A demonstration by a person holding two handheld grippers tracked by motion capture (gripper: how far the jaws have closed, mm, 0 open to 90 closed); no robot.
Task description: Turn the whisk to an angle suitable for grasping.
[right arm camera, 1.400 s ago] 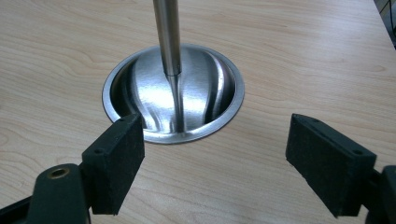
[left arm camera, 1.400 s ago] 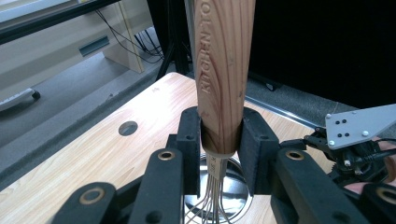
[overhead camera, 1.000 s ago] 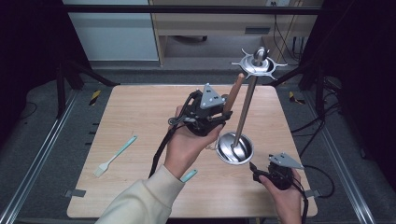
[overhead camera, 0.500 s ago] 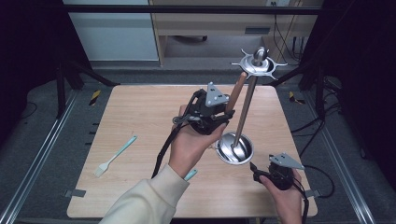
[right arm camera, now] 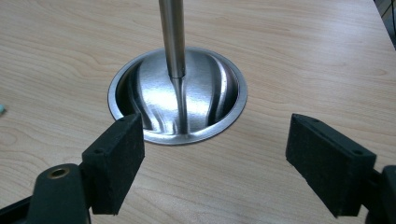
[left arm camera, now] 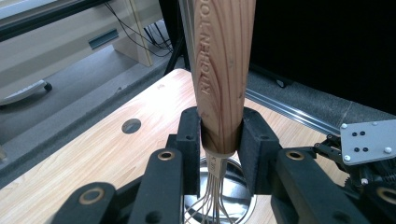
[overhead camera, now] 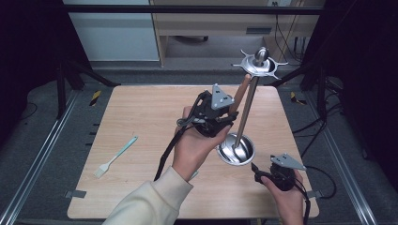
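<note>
Two grippers: left gripper [left arm camera: 219, 140] is clamped on whisk [left arm camera: 223, 70], held up beside stand [overhead camera: 245, 112]; right gripper [right arm camera: 215, 158] is gaping by its base.
Done: whisk lifted.
Left: probably hung on the top hooks [overhead camera: 259, 65].

In the left gripper view, the frame's top edge is cutting off the whisk's wooden handle [left arm camera: 223, 79], and the left claw [left arm camera: 219, 140] is hiding most of its wires at bottom centre.

In the right gripper view, the stand's pole [right arm camera: 173, 32] is running off the top edge.
</note>
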